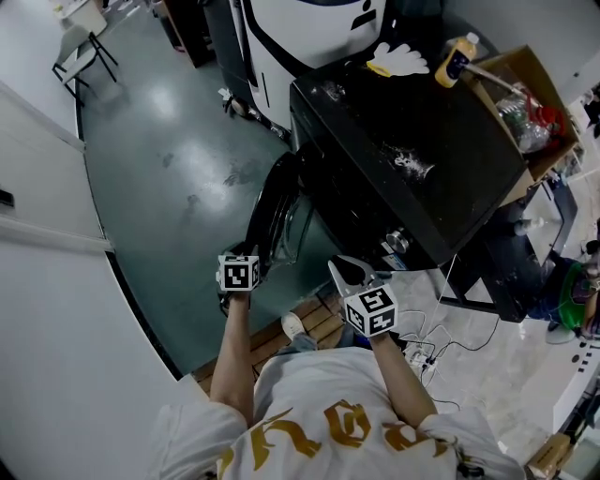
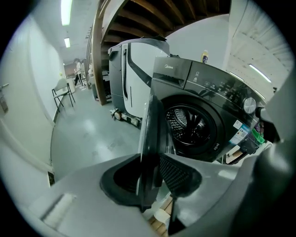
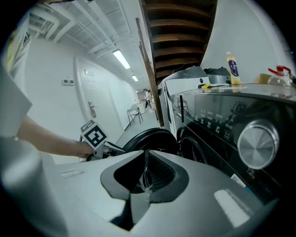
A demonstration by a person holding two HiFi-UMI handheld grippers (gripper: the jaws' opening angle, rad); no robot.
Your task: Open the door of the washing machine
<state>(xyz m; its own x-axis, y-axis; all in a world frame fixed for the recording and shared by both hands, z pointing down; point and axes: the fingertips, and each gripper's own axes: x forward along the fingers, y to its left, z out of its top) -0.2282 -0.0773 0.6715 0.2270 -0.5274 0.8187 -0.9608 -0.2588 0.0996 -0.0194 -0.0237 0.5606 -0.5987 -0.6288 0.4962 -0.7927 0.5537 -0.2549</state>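
The black front-loading washing machine stands ahead of me with its round door swung out to the left. My left gripper is shut on the free edge of that door. In the left gripper view the door runs edge-on between the jaws of the left gripper, and the open drum shows behind it. My right gripper hangs in front of the machine with nothing in it. In its own view the right gripper is shut, and the door lies beyond it.
A cardboard box of bottles, a yellow bottle and a white glove sit on and behind the machine's top. A large white appliance stands behind. Cables and a wooden pallet lie by my feet. A chair stands far left.
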